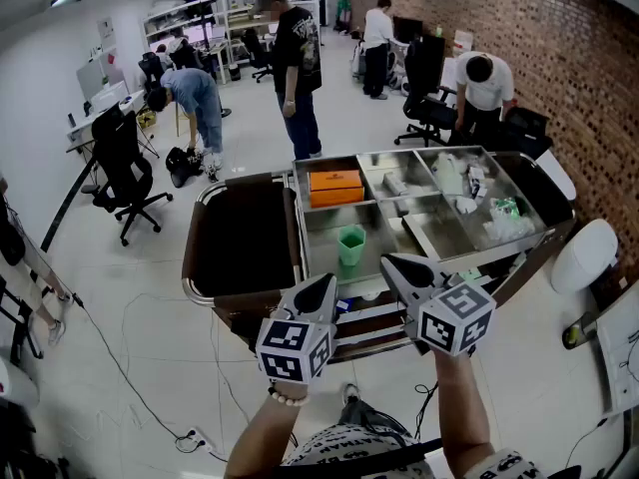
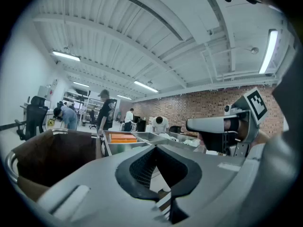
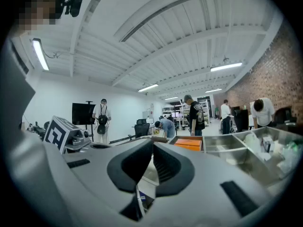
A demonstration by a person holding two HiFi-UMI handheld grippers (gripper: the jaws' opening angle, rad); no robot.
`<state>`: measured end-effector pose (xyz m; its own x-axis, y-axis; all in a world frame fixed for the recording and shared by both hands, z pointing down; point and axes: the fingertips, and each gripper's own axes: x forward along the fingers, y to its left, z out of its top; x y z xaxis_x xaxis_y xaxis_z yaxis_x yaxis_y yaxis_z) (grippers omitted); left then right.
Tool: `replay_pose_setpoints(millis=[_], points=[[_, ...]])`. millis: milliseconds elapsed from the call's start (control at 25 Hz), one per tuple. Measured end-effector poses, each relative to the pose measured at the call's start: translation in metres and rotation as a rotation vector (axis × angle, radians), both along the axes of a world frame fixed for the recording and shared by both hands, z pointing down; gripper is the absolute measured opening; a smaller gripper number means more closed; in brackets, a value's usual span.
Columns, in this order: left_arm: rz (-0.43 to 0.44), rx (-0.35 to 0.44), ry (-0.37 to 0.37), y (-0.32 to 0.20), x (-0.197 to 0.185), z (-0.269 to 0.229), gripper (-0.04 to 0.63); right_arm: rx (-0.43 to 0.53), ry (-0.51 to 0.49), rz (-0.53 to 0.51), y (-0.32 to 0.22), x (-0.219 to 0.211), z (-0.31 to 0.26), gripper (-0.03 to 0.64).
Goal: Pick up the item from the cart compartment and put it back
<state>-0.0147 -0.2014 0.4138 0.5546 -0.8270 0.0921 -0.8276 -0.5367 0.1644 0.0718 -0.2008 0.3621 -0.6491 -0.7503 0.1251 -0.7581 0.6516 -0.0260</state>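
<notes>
A steel cart with several compartments stands in front of me. A green cup sits in the front middle compartment. An orange box lies in the back left one and also shows in both gripper views as the orange box and the orange box. My left gripper hovers at the cart's near edge with its jaws together and nothing in them. My right gripper is beside it, just right of the cup, shut and empty. Both point up and over the cart.
White packets and a green packet fill the right compartments. The cart's left section is a dark brown tray. Several people stand behind the cart. An office chair is at the left and a white seat at the right.
</notes>
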Motion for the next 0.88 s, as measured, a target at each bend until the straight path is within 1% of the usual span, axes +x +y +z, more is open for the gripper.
replay_pose_setpoints(millis=[240,400,520,600,720,760,840,880], points=[[0.012,0.042,-0.024,-0.017,0.006,-0.023,0.0,0.061,0.063,0.002,-0.034,0.005,-0.035,0.021],[0.005,0.049,-0.024,-0.035,0.005,-0.032,0.0,0.066,0.13,-0.006,-0.074,0.008,-0.049,0.034],[0.002,0.042,-0.001,-0.049,0.006,-0.039,0.0,0.054,0.171,-0.018,-0.105,0.009,-0.055,0.041],[-0.001,0.036,0.008,-0.06,0.006,-0.042,0.0,0.024,0.187,-0.04,-0.126,0.008,-0.051,0.136],[-0.011,0.032,0.007,-0.079,0.005,-0.048,0.0,-0.011,0.225,-0.063,-0.157,0.005,-0.043,0.14],[-0.016,0.031,0.006,-0.085,0.003,-0.05,0.0,-0.021,0.245,-0.073,-0.167,0.003,-0.039,0.184],[-0.026,0.031,0.003,-0.097,-0.001,-0.054,0.0,-0.042,0.294,-0.108,-0.185,-0.003,-0.031,0.212],[-0.029,0.03,0.002,-0.103,-0.001,-0.056,0.0,-0.054,0.329,-0.129,-0.195,-0.006,-0.025,0.265]])
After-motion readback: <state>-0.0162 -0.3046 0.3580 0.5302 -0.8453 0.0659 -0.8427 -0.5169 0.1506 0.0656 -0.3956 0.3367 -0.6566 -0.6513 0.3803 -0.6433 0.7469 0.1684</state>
